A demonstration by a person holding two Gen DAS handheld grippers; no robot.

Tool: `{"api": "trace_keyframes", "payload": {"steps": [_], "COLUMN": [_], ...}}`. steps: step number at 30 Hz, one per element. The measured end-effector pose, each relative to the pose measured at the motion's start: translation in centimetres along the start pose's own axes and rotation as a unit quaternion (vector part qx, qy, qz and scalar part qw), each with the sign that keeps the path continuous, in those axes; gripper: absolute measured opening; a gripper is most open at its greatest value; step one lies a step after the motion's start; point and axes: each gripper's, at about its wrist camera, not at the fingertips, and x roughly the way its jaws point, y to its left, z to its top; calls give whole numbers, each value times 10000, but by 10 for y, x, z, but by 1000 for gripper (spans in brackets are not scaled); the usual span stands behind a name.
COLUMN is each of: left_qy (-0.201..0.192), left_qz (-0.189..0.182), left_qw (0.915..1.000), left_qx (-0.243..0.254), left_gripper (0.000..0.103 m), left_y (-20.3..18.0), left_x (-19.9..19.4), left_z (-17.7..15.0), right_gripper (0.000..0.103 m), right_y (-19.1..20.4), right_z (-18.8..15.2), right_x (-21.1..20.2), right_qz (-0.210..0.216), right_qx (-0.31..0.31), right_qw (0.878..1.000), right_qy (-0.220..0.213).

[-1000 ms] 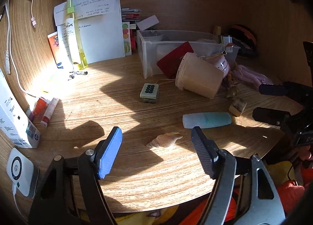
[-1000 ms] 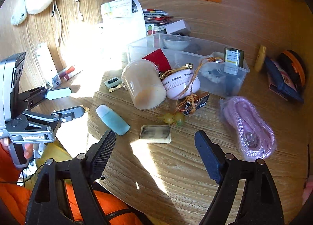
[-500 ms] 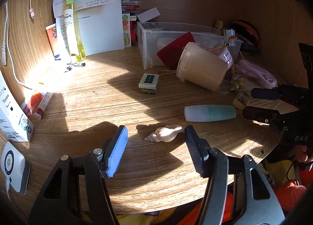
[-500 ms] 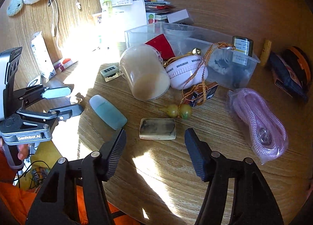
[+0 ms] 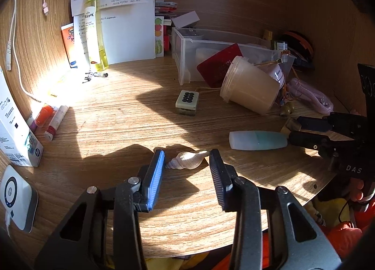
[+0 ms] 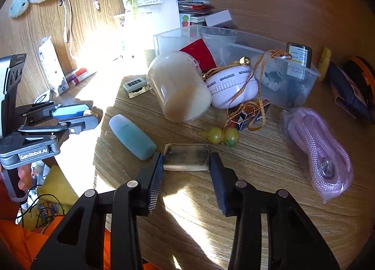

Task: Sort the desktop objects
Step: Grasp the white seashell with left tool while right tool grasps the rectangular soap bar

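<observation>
A pale spiral seashell (image 5: pixel 187 160) lies on the wooden desk (image 5: pixel 117 117) between the fingers of my left gripper (image 5: pixel 186 152). Its jaws are closing, and the pads stand right at the shell's two ends without clearly pressing. The right wrist view shows the same left gripper (image 6: pixel 90 116) around the shell (image 6: pixel 88 112). My right gripper (image 6: pixel 186 156) is shut on a beige rectangular block (image 6: pixel 186 160) that rests flat on the desk, one pad against each short end. From the left wrist view the right gripper (image 5: pixel 293 130) is at the far right.
A teal squeeze bottle (image 6: pixel 132 136) lies left of the block, a green gourd charm (image 6: pixel 220 136) behind it. Further back are a tipped cup (image 6: pixel 179 87), a clear bin (image 6: pixel 234 42), a white round device (image 6: pixel 232 87) and bagged pink rope (image 6: pixel 318 148). A dotted tile (image 5: pixel 187 102) sits mid-desk.
Both pairs of jaws have narrowed: the left around the seashell, the right onto the beige block. Each gripper edged a little closer to its object.
</observation>
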Motion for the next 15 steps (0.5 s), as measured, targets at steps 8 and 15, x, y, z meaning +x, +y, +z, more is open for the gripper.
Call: {"api": "trace_keyframes", "payload": {"steps": [8, 15], "left_qy": [-217, -436], "left_qz": [89, 74], "left_qw": [9997, 9988], "left_qx": [78, 203], "left_gripper": [39, 39], "left_y": [2, -6], "left_x": [-11, -16], "left_z": [13, 31], "right_gripper": [37, 36], "right_y": [-2, -5], "right_z": [2, 13], "right_x": [-14, -36], "right_qz": [68, 40], "right_qx": [-21, -17], "right_qw": [9999, 9992], "right_qy": [-104, -393]}}
